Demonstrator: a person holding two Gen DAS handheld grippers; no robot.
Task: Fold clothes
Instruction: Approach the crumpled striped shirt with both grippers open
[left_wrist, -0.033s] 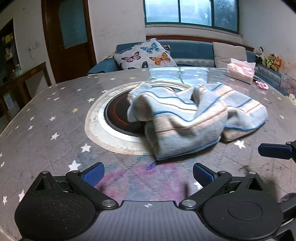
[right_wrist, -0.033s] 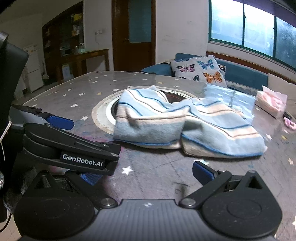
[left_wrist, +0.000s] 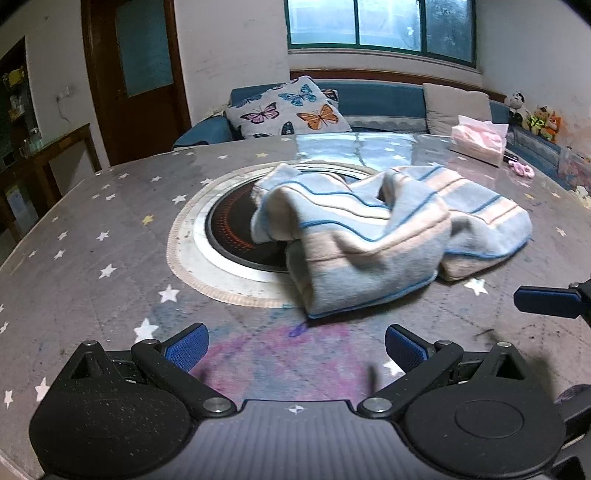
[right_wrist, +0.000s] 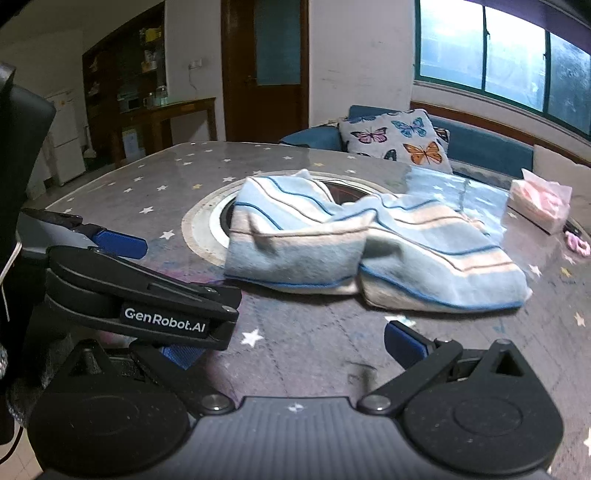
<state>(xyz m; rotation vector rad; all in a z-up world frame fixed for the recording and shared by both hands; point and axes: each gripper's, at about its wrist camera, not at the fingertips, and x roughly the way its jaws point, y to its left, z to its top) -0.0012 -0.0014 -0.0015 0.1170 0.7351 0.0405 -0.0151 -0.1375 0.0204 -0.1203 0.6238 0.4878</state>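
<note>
The striped garment (left_wrist: 373, 240) lies crumpled in loose humps on the starred table (left_wrist: 92, 229), half over its round burner (left_wrist: 236, 236); both the left gripper (left_wrist: 295, 345) and right gripper (right_wrist: 291, 349) hang wide open and empty just short of it; flattening seems due, calling for a hem grasp.

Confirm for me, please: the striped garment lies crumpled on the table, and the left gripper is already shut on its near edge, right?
Not quite. The striped garment does lie crumpled on the table, but the left gripper is open and short of it, touching nothing, as the left wrist view shows.
</note>
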